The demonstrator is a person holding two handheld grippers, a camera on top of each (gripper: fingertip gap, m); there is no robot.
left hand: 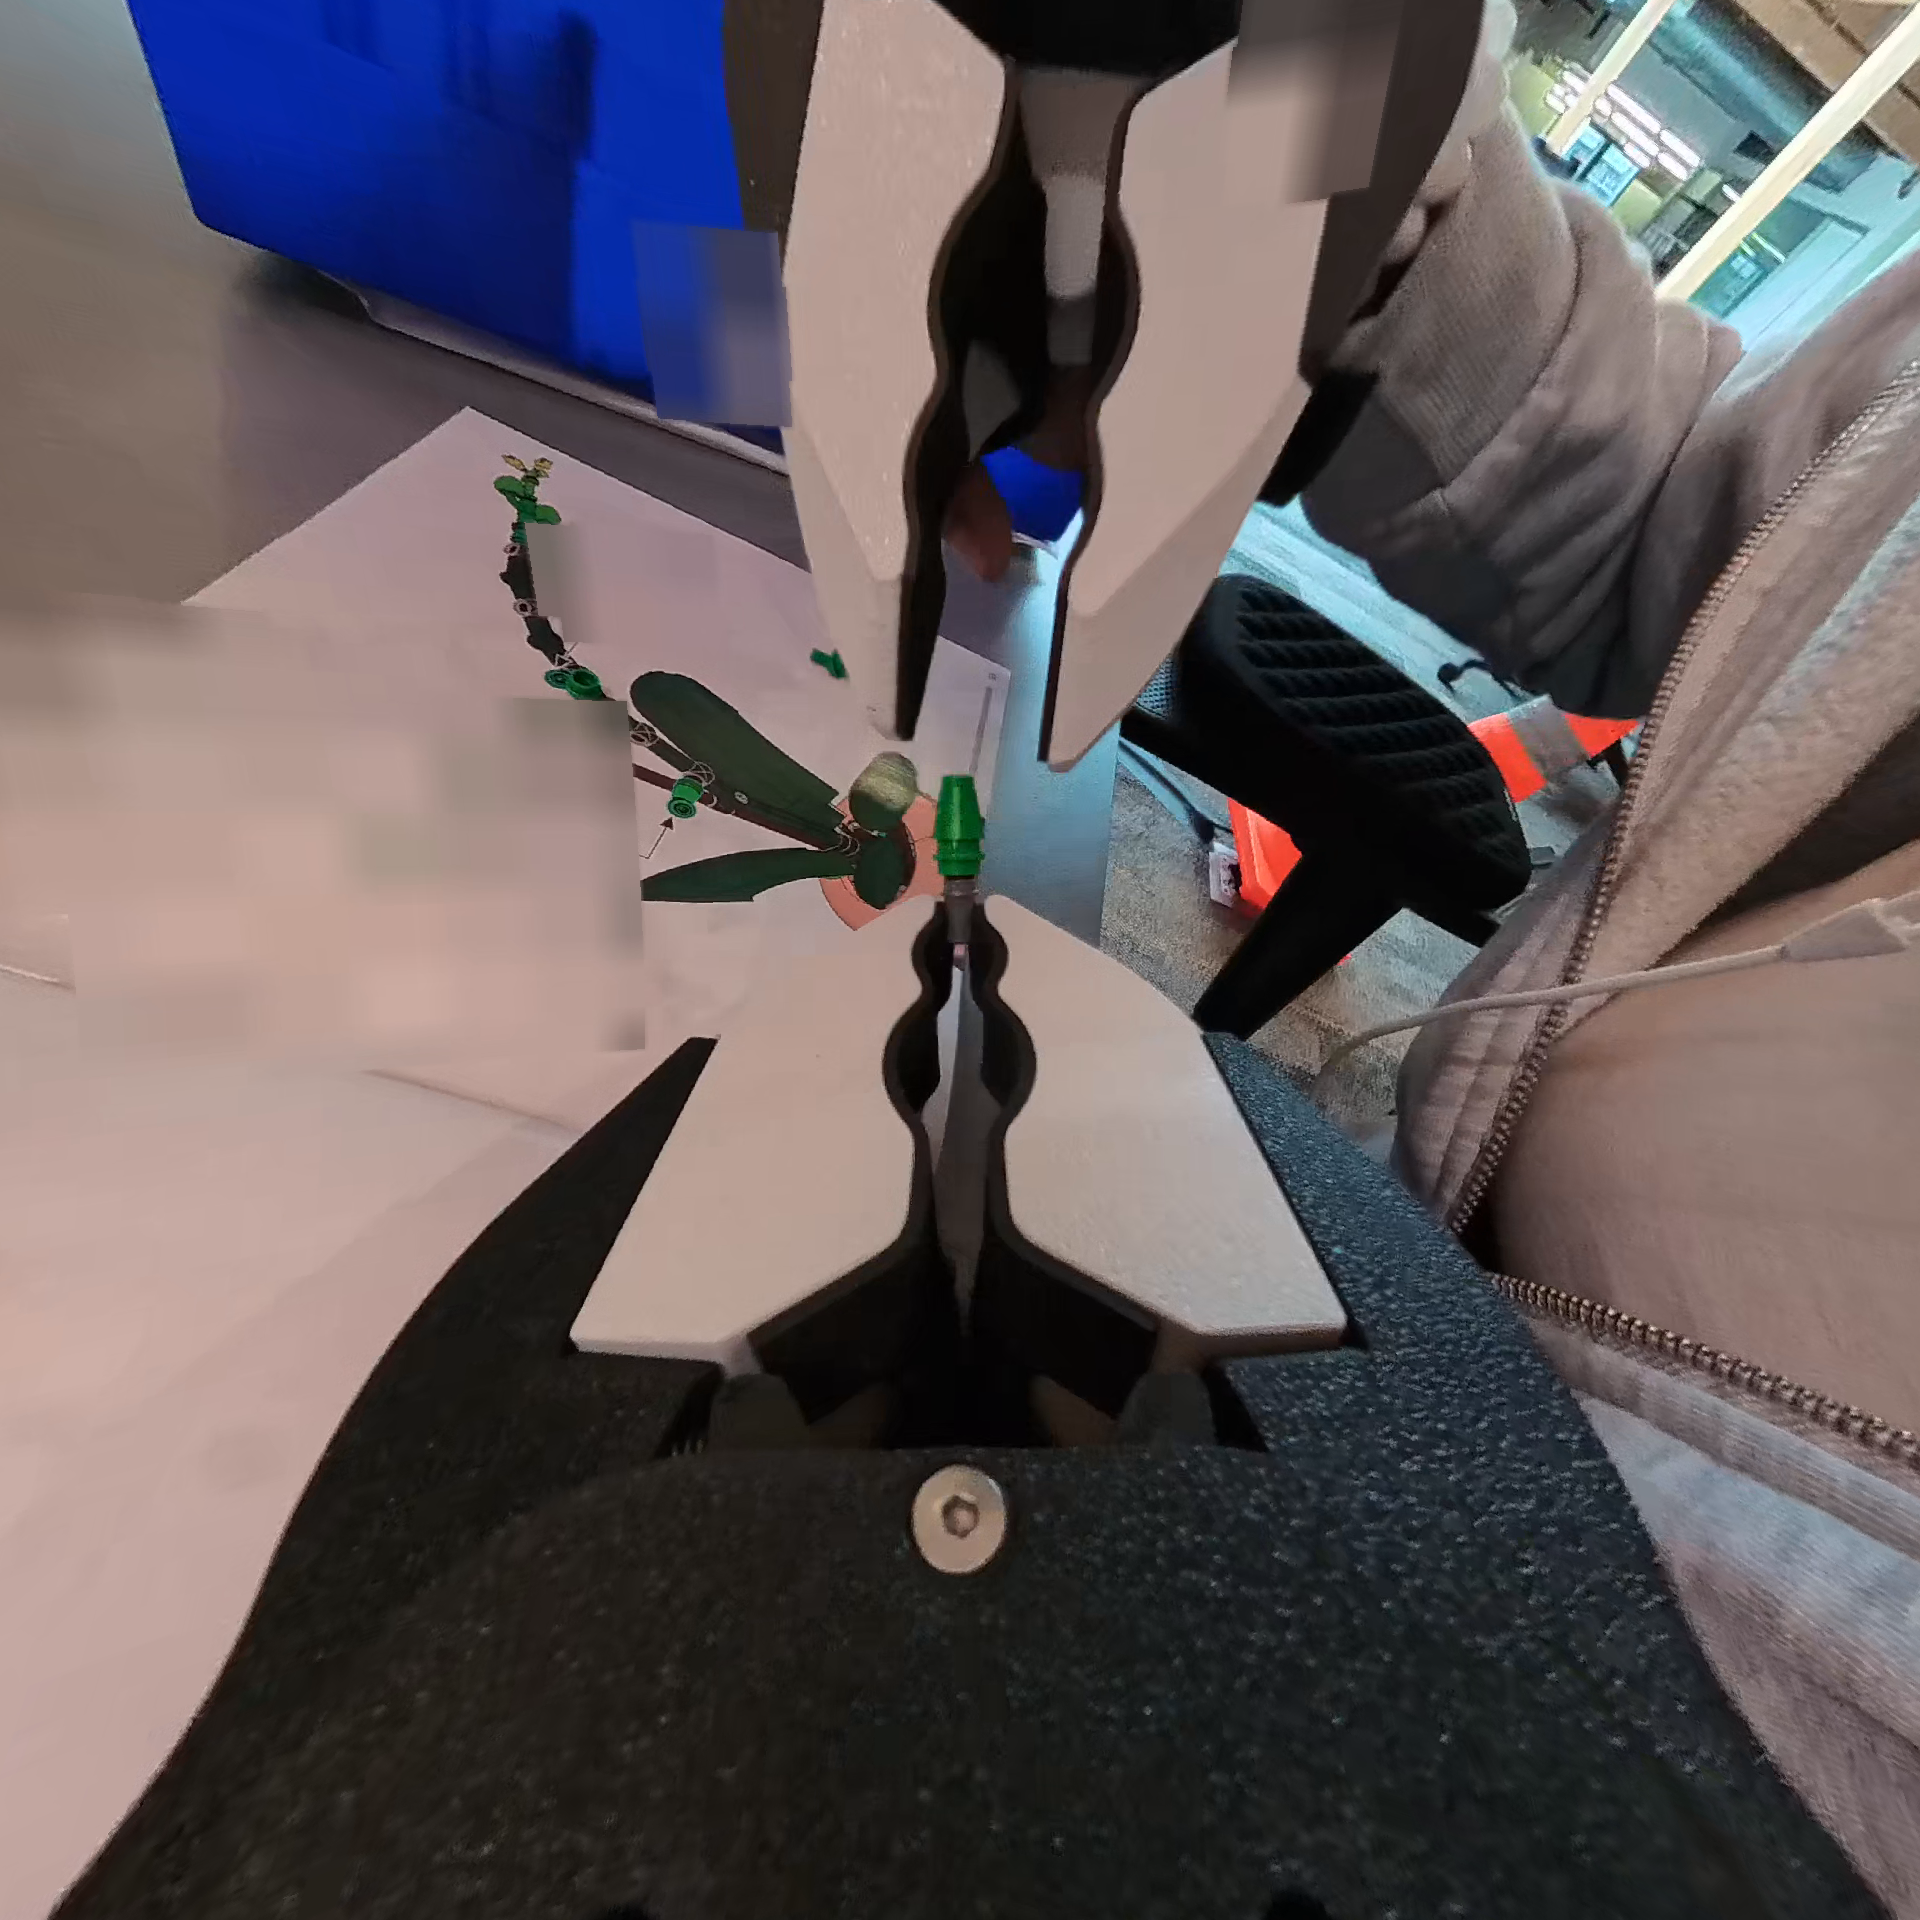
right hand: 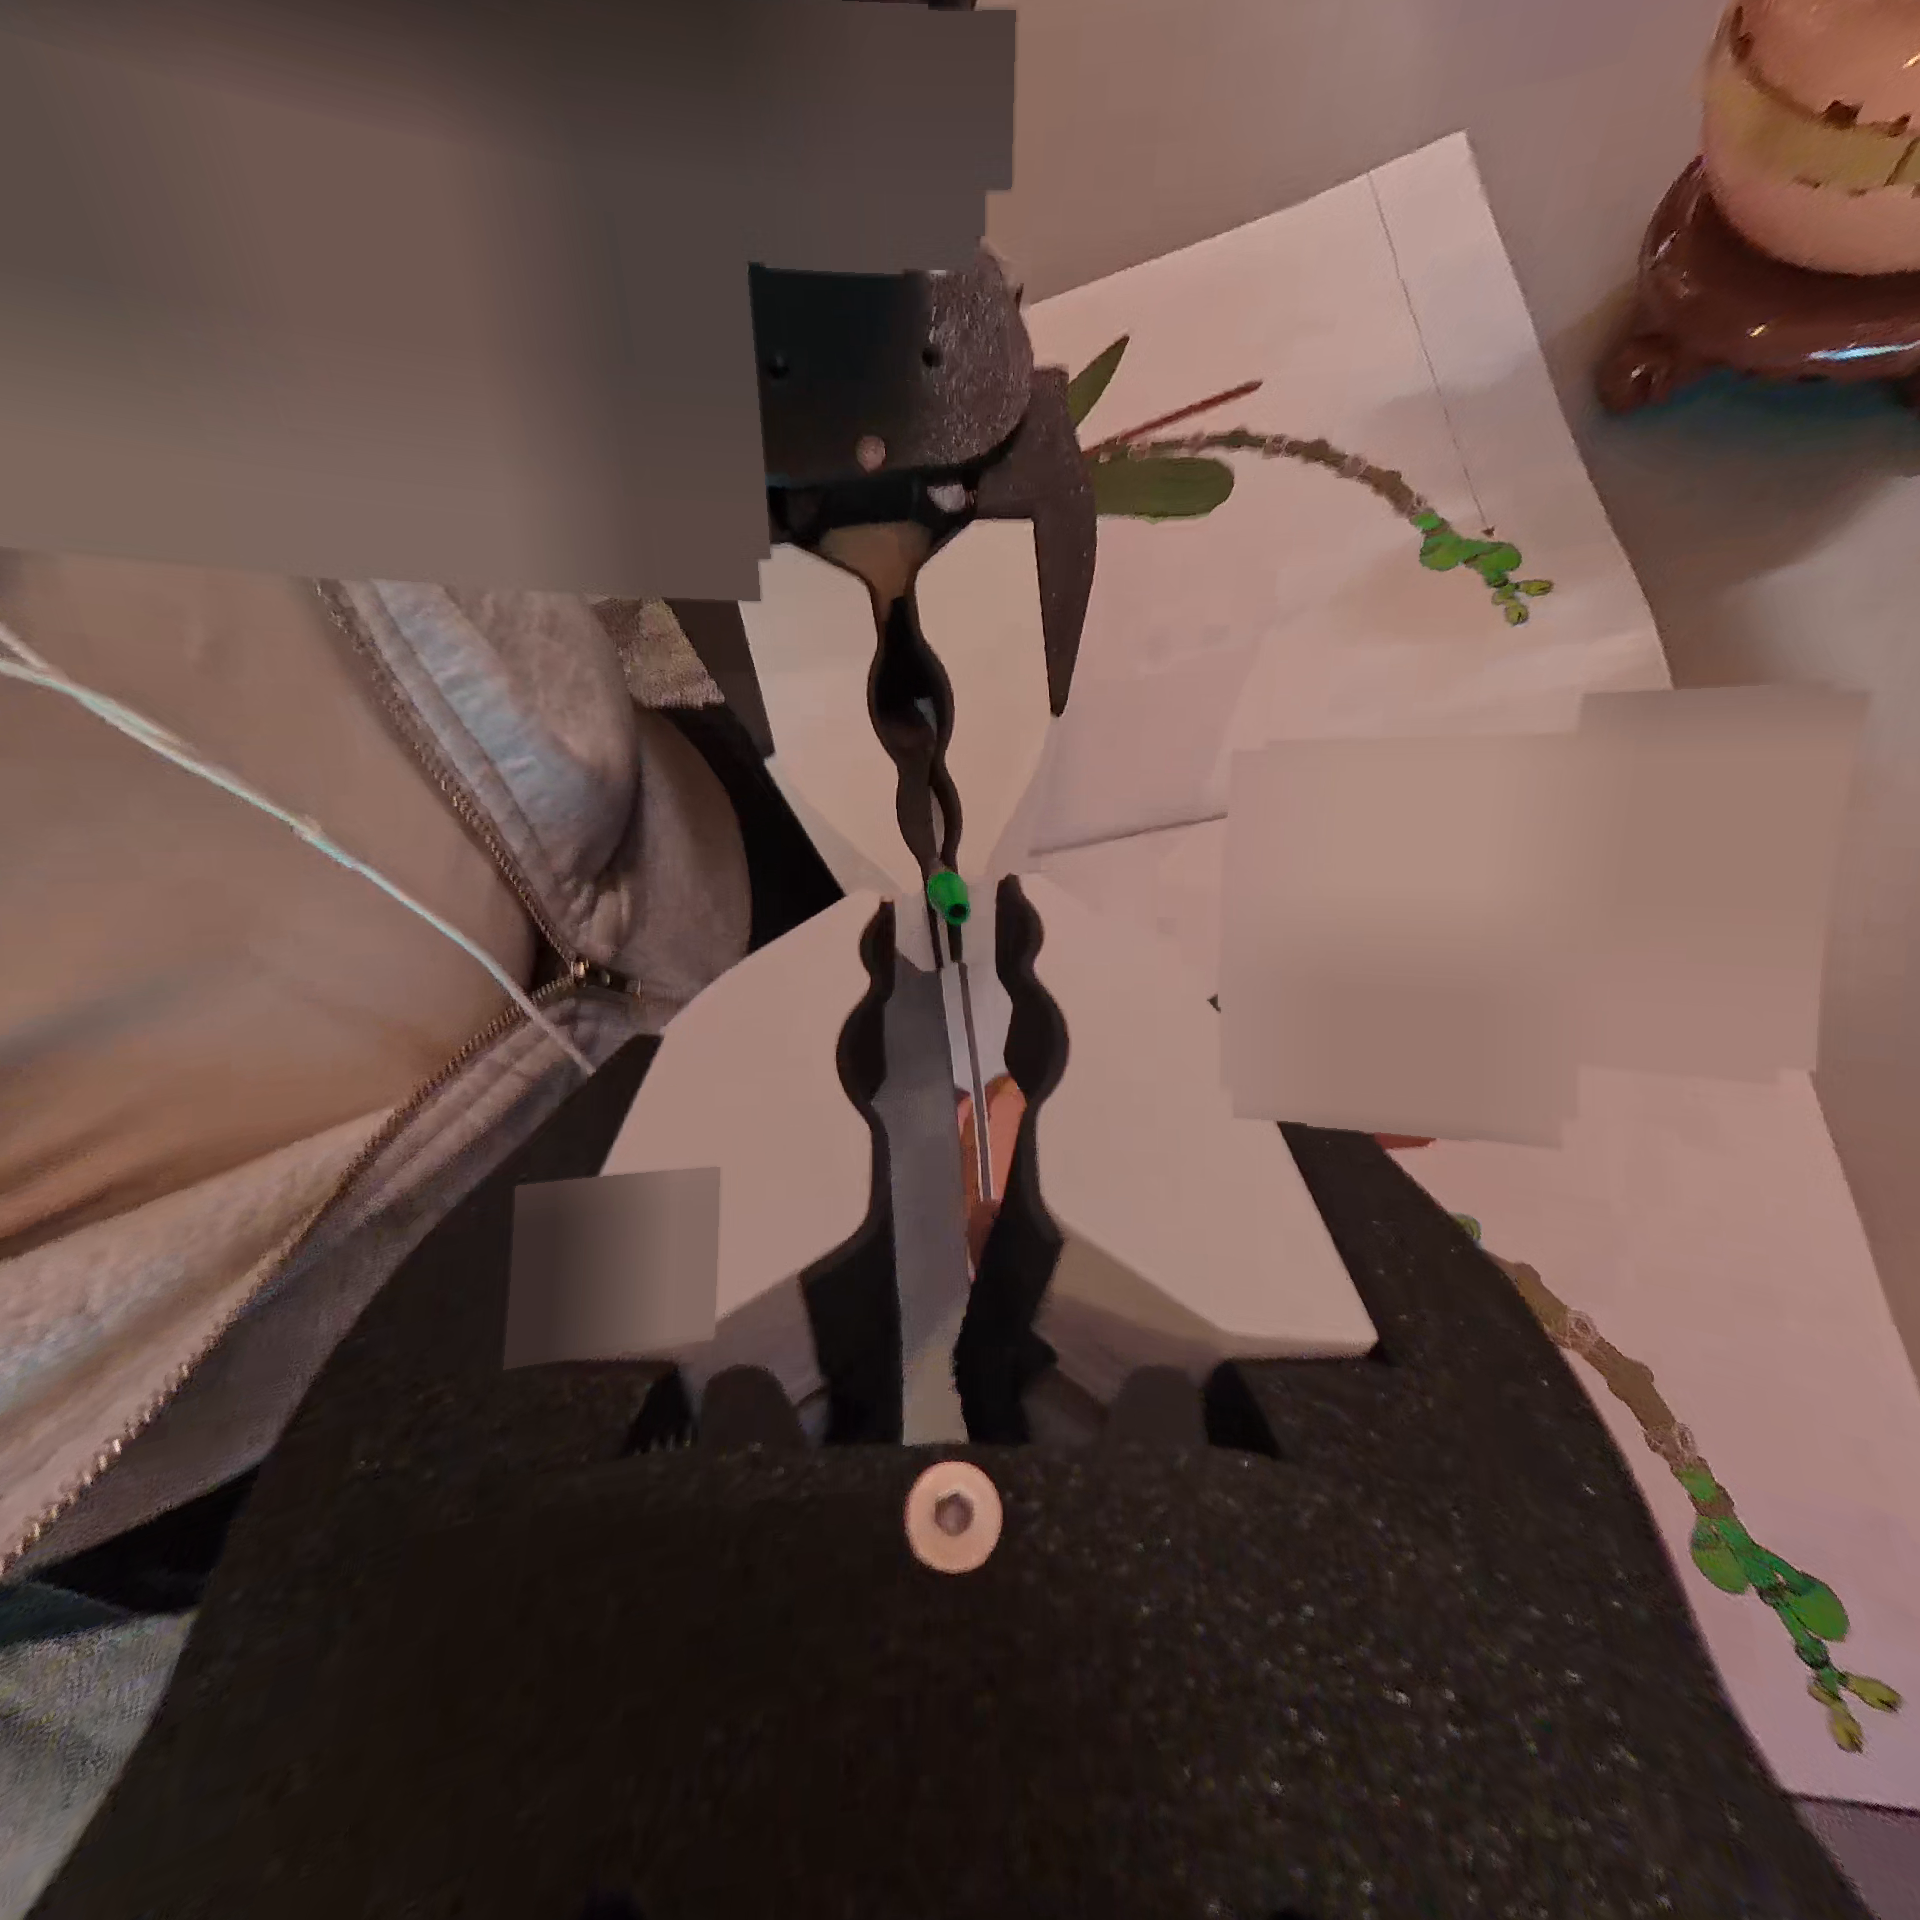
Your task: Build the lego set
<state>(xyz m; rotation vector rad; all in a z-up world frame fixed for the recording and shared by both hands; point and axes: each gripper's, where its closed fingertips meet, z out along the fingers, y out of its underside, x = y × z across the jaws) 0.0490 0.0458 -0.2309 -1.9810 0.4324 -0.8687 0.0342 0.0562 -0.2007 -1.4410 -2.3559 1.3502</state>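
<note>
The bench [left hand: 187, 343] spreads out under both my tools, grey. A blue box [left hand: 416, 156] sits far ahead and left of my left tool. White sheets [right hand: 1299, 343] with printed green plant drawings lie flat beneath the tools, one beyond my right tool, another to its right. A black chair [left hand: 1351, 748] stands off the bench edge, ahead and right of my left tool. A brown and pale ornament [right hand: 1787, 239] rests far ahead and right of my right tool.

My right tool [right hand: 948, 914] is released, its fingers apart with the green piece [right hand: 948, 896] between the tips and a clear gap on each side. My left tool [left hand: 961, 920] is clenched on a thin dark rod [left hand: 958, 914]; the green piece sits on the rod's end, just past my fingertips.
</note>
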